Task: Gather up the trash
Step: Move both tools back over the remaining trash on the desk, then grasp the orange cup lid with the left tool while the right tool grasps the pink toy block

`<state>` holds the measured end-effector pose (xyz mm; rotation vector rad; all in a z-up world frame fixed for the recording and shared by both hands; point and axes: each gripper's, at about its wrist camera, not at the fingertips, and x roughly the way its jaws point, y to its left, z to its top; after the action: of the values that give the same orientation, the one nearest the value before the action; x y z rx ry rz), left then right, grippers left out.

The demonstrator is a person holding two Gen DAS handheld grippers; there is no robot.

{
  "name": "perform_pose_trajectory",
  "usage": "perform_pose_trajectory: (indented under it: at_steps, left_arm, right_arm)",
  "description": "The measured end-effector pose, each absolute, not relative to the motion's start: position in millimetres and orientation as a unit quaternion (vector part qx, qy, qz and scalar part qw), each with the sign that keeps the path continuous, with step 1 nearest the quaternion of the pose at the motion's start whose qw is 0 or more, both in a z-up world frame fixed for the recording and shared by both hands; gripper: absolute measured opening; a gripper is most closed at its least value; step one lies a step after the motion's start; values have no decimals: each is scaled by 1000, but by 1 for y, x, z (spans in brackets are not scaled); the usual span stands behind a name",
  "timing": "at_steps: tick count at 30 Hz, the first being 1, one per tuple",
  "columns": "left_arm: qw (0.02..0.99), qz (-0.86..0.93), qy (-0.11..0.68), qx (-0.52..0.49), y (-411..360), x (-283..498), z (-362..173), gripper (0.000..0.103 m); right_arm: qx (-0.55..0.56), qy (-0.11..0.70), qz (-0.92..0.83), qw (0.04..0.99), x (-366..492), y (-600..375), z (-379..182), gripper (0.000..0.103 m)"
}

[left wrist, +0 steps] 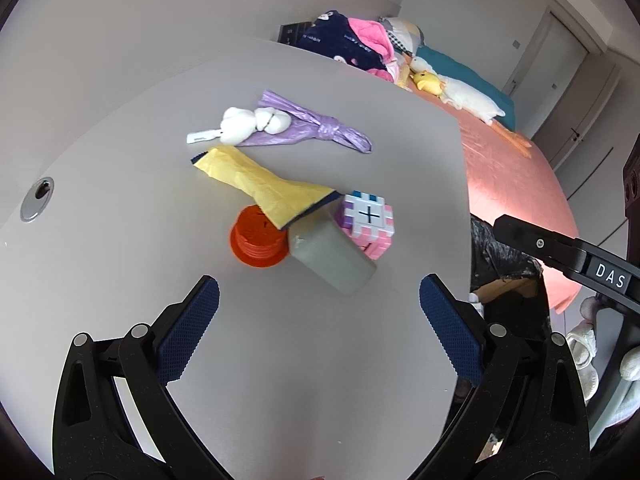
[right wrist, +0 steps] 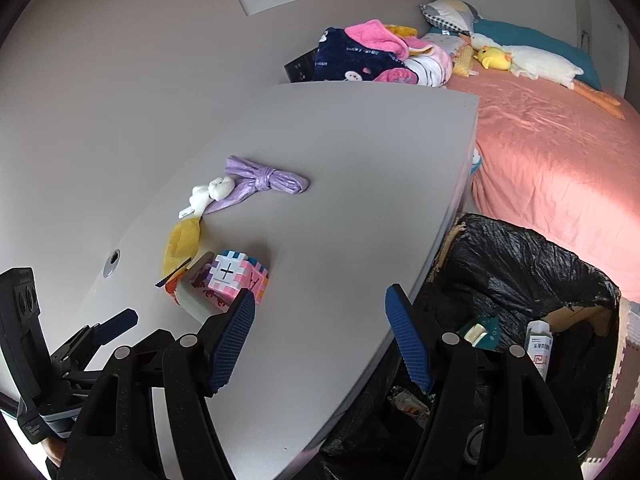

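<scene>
On the grey table (left wrist: 120, 184) lie a knotted purple plastic bag (left wrist: 316, 128), a white crumpled wad (left wrist: 252, 122), a yellow packet (left wrist: 260, 184), an orange lid (left wrist: 258, 240), a grey cylinder on its side (left wrist: 332, 256) and a pink-purple block cube (left wrist: 368, 224). My left gripper (left wrist: 318, 324) is open and empty, just short of the cylinder. My right gripper (right wrist: 320, 336) is open and empty over the table's right edge, next to the black-lined trash bin (right wrist: 520, 280). The cube (right wrist: 236, 276) and purple bag (right wrist: 260, 180) also show in the right wrist view.
The bin (left wrist: 504, 276) stands beside the table's right edge and holds a carton (right wrist: 538, 348) and other scraps. A bed with a pink sheet (right wrist: 560, 148), plush toys and blankets lies beyond. A metal cable grommet (left wrist: 38, 198) sits at the table's left.
</scene>
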<state>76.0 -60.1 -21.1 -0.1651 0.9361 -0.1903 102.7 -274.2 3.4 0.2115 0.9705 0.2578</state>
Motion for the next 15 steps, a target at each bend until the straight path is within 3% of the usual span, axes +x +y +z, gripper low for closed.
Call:
perform_pose_trajectory:
  at_steps: [15]
  left_arm:
    - [879, -75, 469, -47, -35, 103, -52, 85]
  right_arm:
    - [88, 485, 140, 859, 122, -235, -10, 69]
